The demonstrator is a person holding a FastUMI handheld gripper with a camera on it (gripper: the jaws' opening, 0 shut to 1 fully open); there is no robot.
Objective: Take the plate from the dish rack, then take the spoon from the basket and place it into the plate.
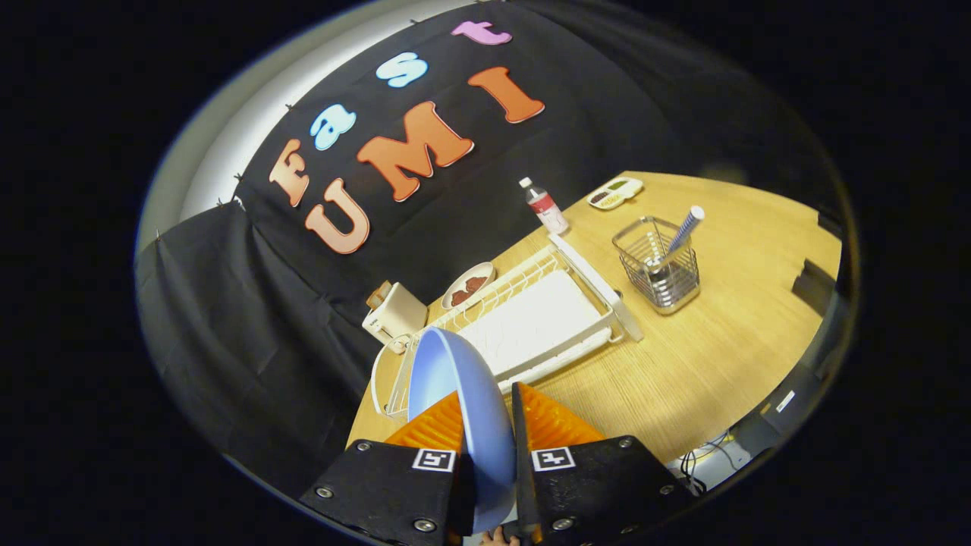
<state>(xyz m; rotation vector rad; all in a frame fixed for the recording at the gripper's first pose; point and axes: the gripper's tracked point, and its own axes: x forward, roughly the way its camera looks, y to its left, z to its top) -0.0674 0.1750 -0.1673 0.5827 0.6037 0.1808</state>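
Note:
A light blue plate (455, 394) stands on edge between my two fingers, and my gripper (487, 413) is shut on its rim. It hangs above the near end of the white dish rack (531, 322). Beyond the rack, on the wooden table (705, 364), stands a wire basket (658, 265) holding a spoon (683, 233) whose striped handle sticks up and leans away. The spoon's bowl is hidden inside the basket.
A small bottle (544, 205) stands behind the rack, and a white tray (615, 192) with compartments lies farther back. A dish with brown food (468, 286) and a white toaster (394, 312) sit beside the rack. Cables (702, 459) hang off the table's near edge.

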